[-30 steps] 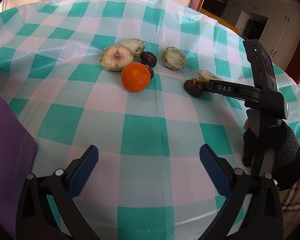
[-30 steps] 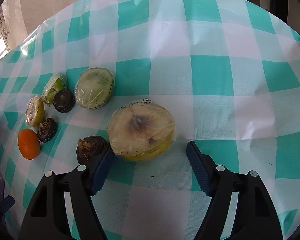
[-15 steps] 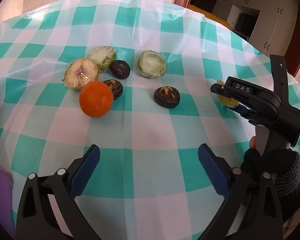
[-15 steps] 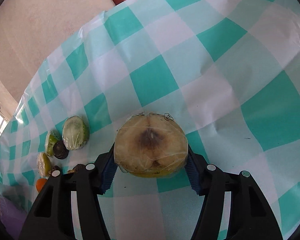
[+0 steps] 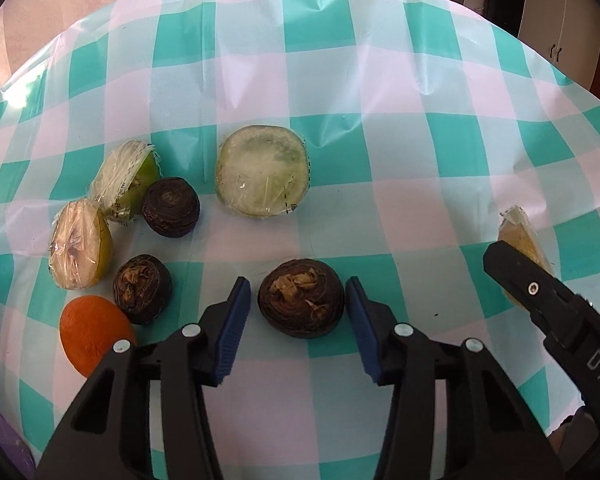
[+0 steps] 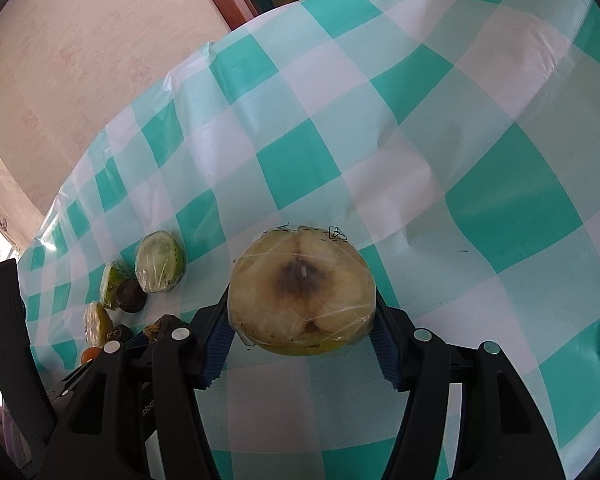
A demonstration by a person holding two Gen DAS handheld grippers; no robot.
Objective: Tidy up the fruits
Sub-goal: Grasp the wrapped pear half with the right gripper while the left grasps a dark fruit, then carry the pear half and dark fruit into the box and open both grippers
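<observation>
the left gripper [image 5: 298,312] has swung in and its jaws have just been closing around the dark chestnut [image 5: 301,305] at lower centre on the desk [image 5: 420,128], pads not yet touching; the right gripper [image 6: 300,334] already grasps the wrapped fruit half [image 6: 301,290], so both pieces look ready to move.

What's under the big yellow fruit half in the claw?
The checkered tablecloth lies below the wrapped fruit half held by the right gripper. The fruit's underside and the cloth beneath it are hidden.

4 wrapped fruit halves [image 5: 262,173], 3 dark chestnuts [image 5: 301,305], 1 orange [image 5: 92,332].
</observation>
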